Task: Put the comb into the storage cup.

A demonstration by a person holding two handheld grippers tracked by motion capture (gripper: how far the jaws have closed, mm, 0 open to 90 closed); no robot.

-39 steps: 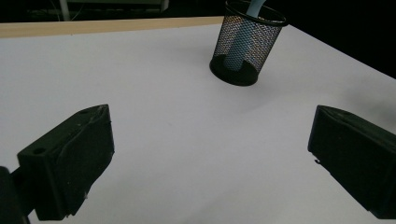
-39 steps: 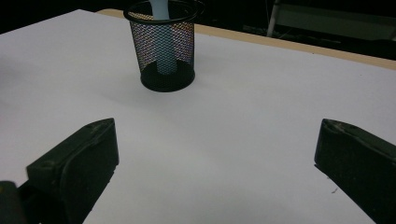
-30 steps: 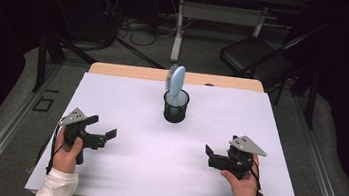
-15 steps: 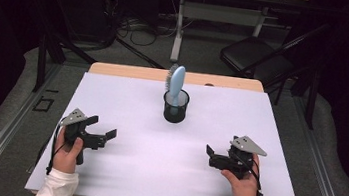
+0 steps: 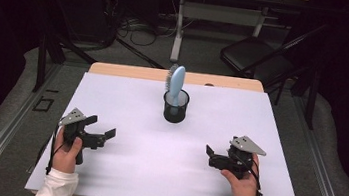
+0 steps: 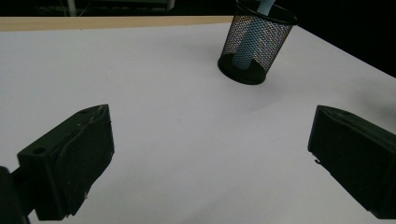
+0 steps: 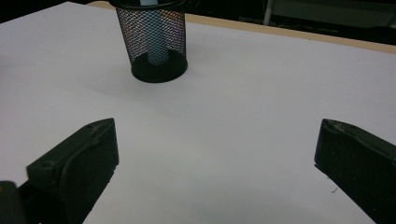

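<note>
left gripper [image 5: 102, 134] resting low at table's [image 5: 117, 176] left, jaws gaping wide, holding nothing | blue hairbrush [image 5: 176, 85] standing upright in black mesh cup [image 5: 175, 109] mid-table, farther back | right gripper [image 5: 209, 155] sitting at right, jaws likewise spread, gripping nothing

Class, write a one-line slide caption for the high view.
Two open grippers, left gripper and right gripper, flank a mesh cup holding a blue hairbrush.

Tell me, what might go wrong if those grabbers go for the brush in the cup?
The brush stands tall and leaning in a light mesh cup, so pulling it sideways could tip the cup. Both the left gripper and right gripper are open and far off; reaching together, they might collide.
</note>
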